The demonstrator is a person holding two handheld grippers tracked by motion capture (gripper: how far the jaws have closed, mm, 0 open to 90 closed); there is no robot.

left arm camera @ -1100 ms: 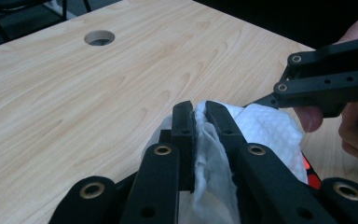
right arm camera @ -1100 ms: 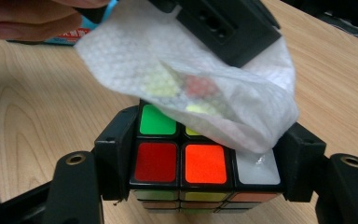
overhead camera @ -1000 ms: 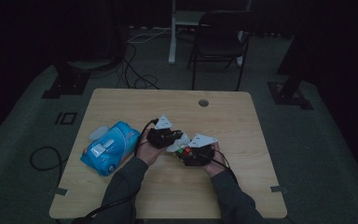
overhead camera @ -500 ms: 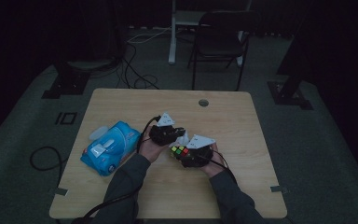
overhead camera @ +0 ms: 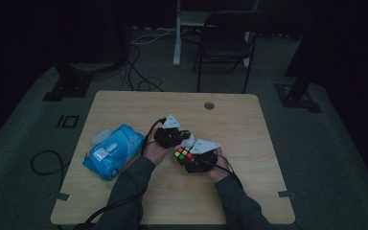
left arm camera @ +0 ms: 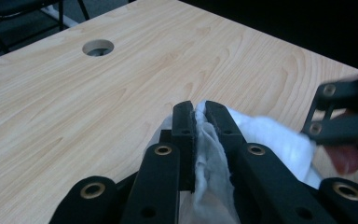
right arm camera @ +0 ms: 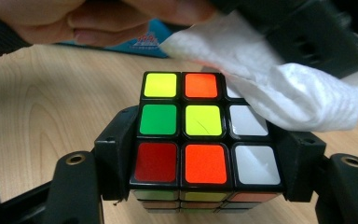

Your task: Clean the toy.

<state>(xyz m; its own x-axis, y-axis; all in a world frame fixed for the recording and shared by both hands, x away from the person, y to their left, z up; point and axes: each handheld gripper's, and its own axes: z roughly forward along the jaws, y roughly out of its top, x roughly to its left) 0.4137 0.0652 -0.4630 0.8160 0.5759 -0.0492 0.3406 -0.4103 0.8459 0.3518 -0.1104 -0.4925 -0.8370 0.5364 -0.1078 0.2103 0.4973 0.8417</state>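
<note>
Two grippers meet over the table (overhead camera: 249, 143): the left gripper (left arm camera: 200, 109) is clamped on one white wipe (left arm camera: 279, 140), and the right gripper (right arm camera: 200, 140) grasps one puzzle cube (right arm camera: 200, 140) by its sides. That wipe lies on the cube's top corner. One blue wipe pack (overhead camera: 112, 151) rests well apart at the left.

Tabletop (overhead camera: 249, 191): carries everything; my forearms come in over its near edge.
Wipes pack (overhead camera: 112, 151): on the tabletop, left of my left gripper (overhead camera: 171, 136).
Cube (right arm camera: 200, 135): between the jaws of my right gripper (overhead camera: 200, 160), near the tabletop's middle.
Wipe (left arm camera: 209, 163): pinched in my left gripper, draped over the cube's far right corner.
Grippers: side by side, left one just behind the right.
Cable hole (overhead camera: 209, 105): behind both grippers.
Chair (overhead camera: 225, 43): on the floor beyond the tabletop.
</note>
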